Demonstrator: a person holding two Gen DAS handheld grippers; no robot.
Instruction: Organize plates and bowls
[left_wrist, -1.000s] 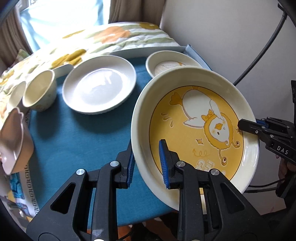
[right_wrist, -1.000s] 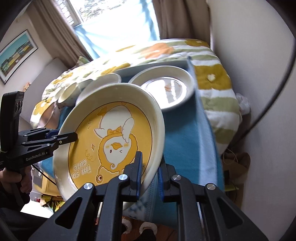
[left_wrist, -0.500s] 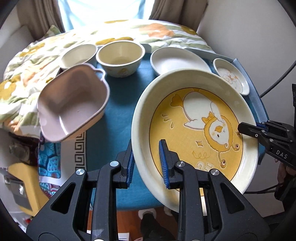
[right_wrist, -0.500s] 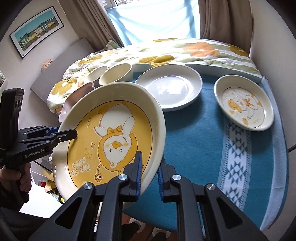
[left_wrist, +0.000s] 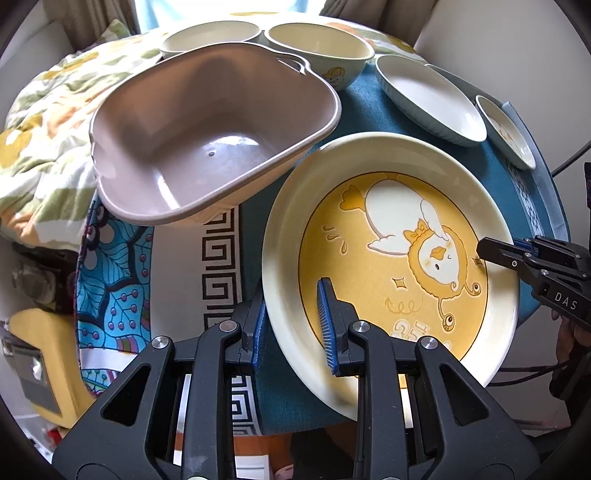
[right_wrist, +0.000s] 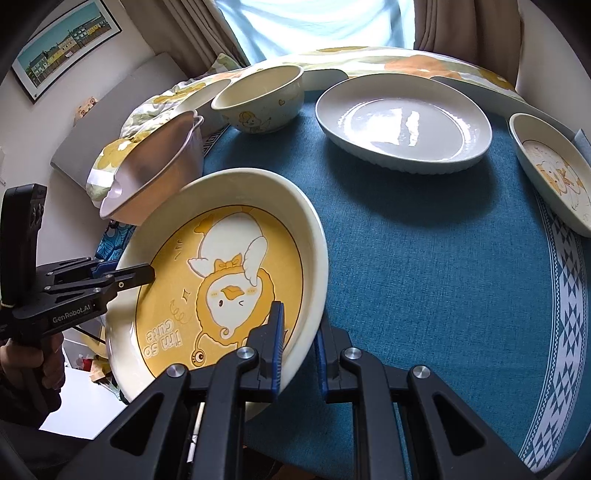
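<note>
A large cream plate with a yellow duck picture (left_wrist: 399, 236) (right_wrist: 229, 280) hangs tilted over the near left part of the table. My left gripper (left_wrist: 291, 328) (right_wrist: 144, 275) is shut on its rim on one side. On the opposite rim my right gripper (right_wrist: 299, 347) (left_wrist: 495, 254) is shut as well. A dusty-pink tub with handles (left_wrist: 207, 147) (right_wrist: 162, 173) stands just beyond the plate, its rim close to the plate's far edge. Behind are two cream bowls (left_wrist: 317, 48) (left_wrist: 210, 37), a plain white plate (right_wrist: 402, 122) and a small duck plate (right_wrist: 554, 177).
A teal cloth (right_wrist: 424, 277) covers the table, with a patterned cloth (left_wrist: 118, 266) hanging at its left end. A flowered quilt (left_wrist: 44, 122) lies behind and to the left. A hand (right_wrist: 22, 365) holds the left gripper's handle. A wall is close on the right.
Both grippers have carried the duck plate leftward across the table and lower. The pink tub has come from the edge of the views to just beyond the plate. Both grips are unchanged.
</note>
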